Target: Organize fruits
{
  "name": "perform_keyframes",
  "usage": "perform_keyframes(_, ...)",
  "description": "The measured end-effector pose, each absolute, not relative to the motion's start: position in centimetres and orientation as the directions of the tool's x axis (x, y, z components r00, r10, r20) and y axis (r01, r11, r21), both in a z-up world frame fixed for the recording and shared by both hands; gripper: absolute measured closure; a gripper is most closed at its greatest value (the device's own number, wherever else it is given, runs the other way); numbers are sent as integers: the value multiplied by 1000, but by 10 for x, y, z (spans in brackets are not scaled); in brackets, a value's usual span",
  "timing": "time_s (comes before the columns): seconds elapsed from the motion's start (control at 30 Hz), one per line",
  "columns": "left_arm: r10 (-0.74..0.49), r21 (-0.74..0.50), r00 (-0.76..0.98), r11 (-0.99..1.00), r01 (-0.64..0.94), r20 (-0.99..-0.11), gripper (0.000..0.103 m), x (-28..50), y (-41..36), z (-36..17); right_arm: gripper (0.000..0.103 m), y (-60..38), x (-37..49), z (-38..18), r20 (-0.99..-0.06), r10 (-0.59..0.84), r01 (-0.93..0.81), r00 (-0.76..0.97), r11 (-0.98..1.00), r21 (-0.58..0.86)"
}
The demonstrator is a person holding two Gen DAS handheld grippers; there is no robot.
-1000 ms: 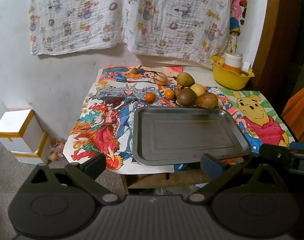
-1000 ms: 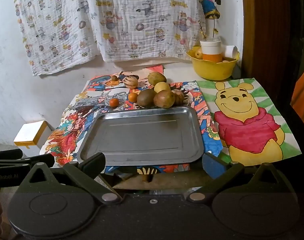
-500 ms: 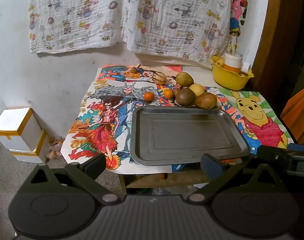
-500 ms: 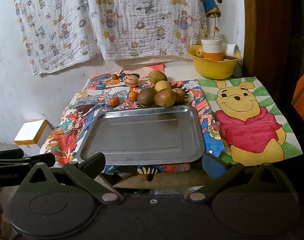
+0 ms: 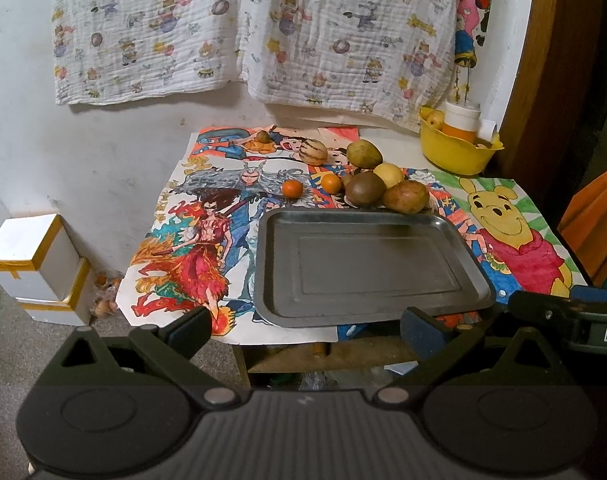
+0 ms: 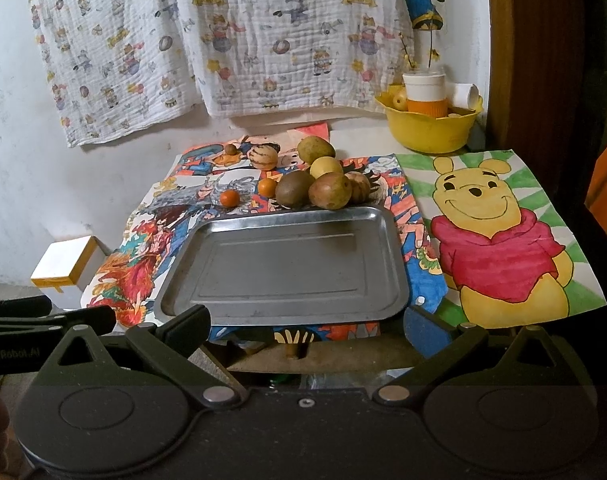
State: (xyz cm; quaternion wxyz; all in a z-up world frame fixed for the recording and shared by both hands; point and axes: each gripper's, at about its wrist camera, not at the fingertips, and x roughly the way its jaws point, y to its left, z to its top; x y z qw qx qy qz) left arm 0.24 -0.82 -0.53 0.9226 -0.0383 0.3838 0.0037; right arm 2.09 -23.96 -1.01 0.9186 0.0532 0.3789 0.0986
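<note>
An empty metal tray (image 5: pixel 443 304) (image 6: pixel 391 280) lies on a small table covered with colourful drawings. Behind its far edge sit several fruits: a dark brown one (image 5: pixel 365 189) (image 6: pixel 294 194), a brown-orange one (image 5: pixel 405 197) (image 6: pixel 330 190), a yellow one (image 5: pixel 388 174) (image 6: pixel 326 167), a green one (image 5: pixel 364 153) (image 6: pixel 315 149), a striped one (image 5: pixel 312 151) (image 6: pixel 262 157) and two small orange ones (image 5: pixel 292 189) (image 5: pixel 330 183) (image 6: pixel 229 198) (image 6: pixel 267 187). My left gripper (image 5: pixel 305 330) and right gripper (image 6: pixel 306 326) both hover open in front of the table's near edge, holding nothing.
A yellow bowl (image 5: pixel 453 156) (image 6: pixel 431 130) with a white and orange cup stands at the table's back right corner. A Winnie the Pooh drawing (image 6: pixel 499 240) covers the right side. White boxes (image 5: pixel 31 264) stand on the floor at left. A printed cloth hangs on the wall behind.
Both grippers have drifted slightly, the left a little to the right; the scene shifts only a small amount. Nothing was taken hold of.
</note>
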Motion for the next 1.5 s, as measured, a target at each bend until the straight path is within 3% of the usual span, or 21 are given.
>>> perform_keyframes(1.03,19,-45,622,995,-86,-783,1,30,-16,-24,0,-251,50,-29,-736,244,-142,632,970,200)
perform_keyframes(1.5,141,35,480,974,-223,-866,1,76,-29,-48,0,-278,101,-46,-759,295,-190,581,955,226)
